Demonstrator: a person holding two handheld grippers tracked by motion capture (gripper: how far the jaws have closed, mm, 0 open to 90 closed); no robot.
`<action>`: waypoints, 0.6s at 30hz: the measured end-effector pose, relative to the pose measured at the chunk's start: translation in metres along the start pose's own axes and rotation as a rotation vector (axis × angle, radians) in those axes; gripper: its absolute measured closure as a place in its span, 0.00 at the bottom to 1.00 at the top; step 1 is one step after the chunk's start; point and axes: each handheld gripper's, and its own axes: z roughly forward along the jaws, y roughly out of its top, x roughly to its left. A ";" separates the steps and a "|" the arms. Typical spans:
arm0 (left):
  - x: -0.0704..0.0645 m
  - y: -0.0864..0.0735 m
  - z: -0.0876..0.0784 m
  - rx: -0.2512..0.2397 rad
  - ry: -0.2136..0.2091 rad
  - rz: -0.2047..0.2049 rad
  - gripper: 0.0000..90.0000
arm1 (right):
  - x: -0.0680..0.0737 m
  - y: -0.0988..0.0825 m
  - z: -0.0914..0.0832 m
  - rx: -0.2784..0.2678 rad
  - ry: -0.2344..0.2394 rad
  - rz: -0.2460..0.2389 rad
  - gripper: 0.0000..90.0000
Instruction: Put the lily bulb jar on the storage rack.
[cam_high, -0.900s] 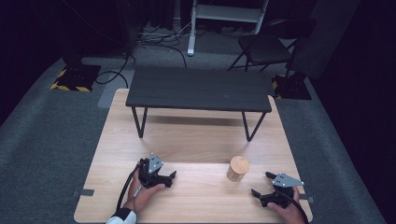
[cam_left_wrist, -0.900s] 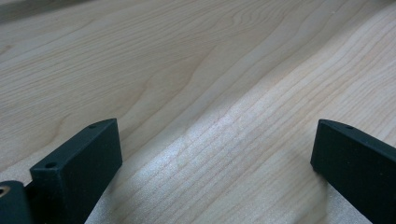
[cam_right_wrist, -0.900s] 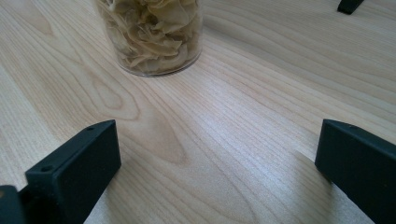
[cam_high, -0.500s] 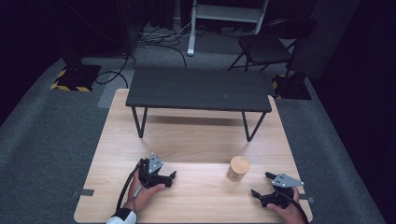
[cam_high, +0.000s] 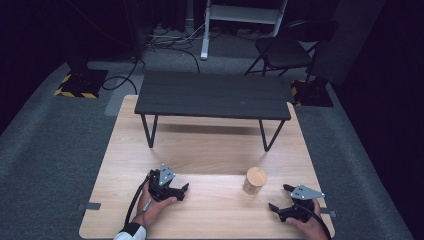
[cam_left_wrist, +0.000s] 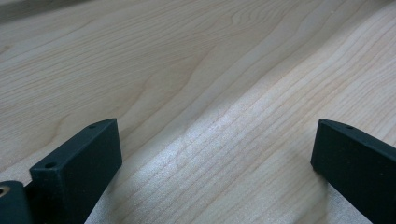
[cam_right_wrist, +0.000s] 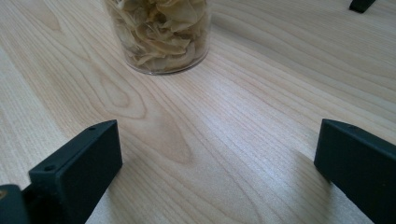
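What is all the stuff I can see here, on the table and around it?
Light wooden table: one, pale wood, centre, on grey carpet.
Small black bench-like table with thin metal legs: one, black, standing on the far half of the wooden table.
Clear jar with a round wooden lid: one, filled with pale dried flakes, near right of the wooden table, upright.
Black folding chair: one, far right on the floor.
White metal stand: one, far centre.
Black cables: several, on the far floor.
Black-and-yellow striped base: one, far left.
Left claw: one, black, open, held low near left.
Right claw: one, black, open, near right, beside the jar, apart from it.
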 end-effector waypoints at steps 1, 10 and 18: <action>0.000 0.000 0.000 0.000 0.000 0.000 0.02 | 0.000 0.001 0.000 0.000 0.003 -0.002 0.01; 0.000 0.000 0.000 0.000 -0.002 0.001 0.02 | 0.004 0.027 -0.003 -0.032 0.029 -0.049 0.01; 0.001 0.000 0.000 0.000 -0.004 0.003 0.02 | 0.007 0.056 0.002 -0.019 0.046 -0.082 0.01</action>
